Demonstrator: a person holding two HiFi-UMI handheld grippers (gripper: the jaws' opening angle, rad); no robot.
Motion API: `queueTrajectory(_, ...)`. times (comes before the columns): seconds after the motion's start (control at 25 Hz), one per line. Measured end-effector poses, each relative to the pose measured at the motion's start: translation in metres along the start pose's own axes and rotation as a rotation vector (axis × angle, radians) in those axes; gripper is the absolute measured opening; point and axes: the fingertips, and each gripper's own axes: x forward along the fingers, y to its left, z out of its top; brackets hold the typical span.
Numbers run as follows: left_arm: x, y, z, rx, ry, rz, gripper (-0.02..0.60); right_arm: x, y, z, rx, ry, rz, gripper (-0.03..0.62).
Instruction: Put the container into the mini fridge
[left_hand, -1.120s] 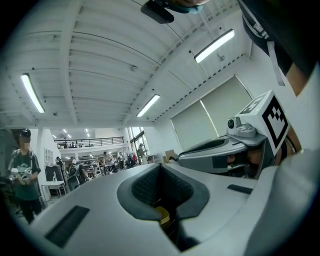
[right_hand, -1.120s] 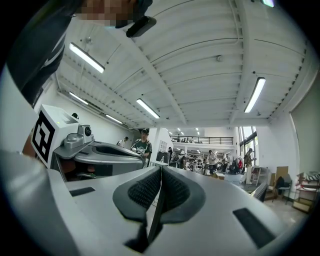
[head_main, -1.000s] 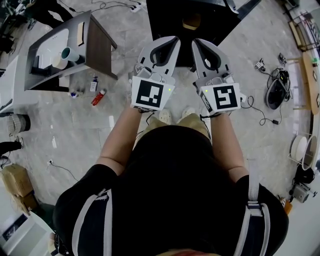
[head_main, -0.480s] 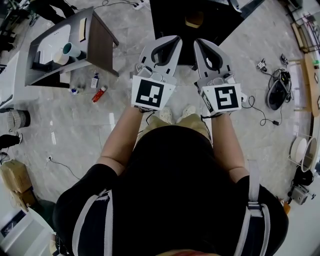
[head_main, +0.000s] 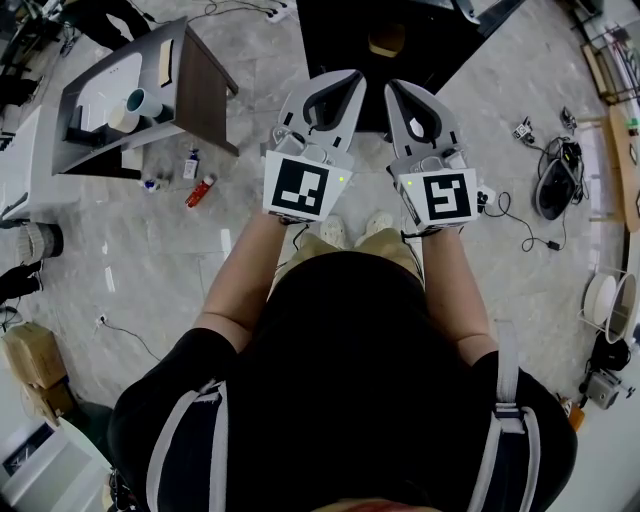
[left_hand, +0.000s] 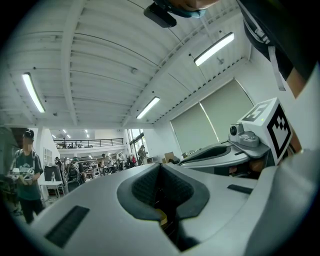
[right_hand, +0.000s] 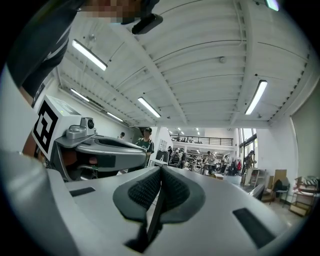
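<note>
In the head view my left gripper (head_main: 340, 82) and right gripper (head_main: 396, 88) are held side by side in front of my chest, both pointing away from me. Each is shut with nothing between its jaws. Just past their tips stands a black boxy unit (head_main: 340, 30), which may be the mini fridge; a small tan object (head_main: 385, 40) lies on it. The left gripper view shows shut jaws (left_hand: 160, 172) against the ceiling, with the right gripper (left_hand: 220, 152) beside. The right gripper view shows the same (right_hand: 160, 182), with the left gripper (right_hand: 100, 147) alongside. I cannot make out a container for certain.
A low table (head_main: 195, 90) with a teal-and-white cup (head_main: 143, 103) stands at the back left; small bottles (head_main: 197, 190) lie on the floor under it. Cables and a black device (head_main: 550, 185) lie at the right. People stand far off in the hall (right_hand: 146, 142).
Almost nothing: both grippers stay raised and shut in the same place, and the head view has shifted only slightly.
</note>
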Motion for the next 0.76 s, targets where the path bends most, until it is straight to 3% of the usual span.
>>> queueTrajectory(0.76, 0.0066, -0.0068, 0.0008, 0.007, 0.009, -0.021, 0.023, -0.0043, -0.0017, -0.0012, -0.004, 0.003, 0.011, 0.037)
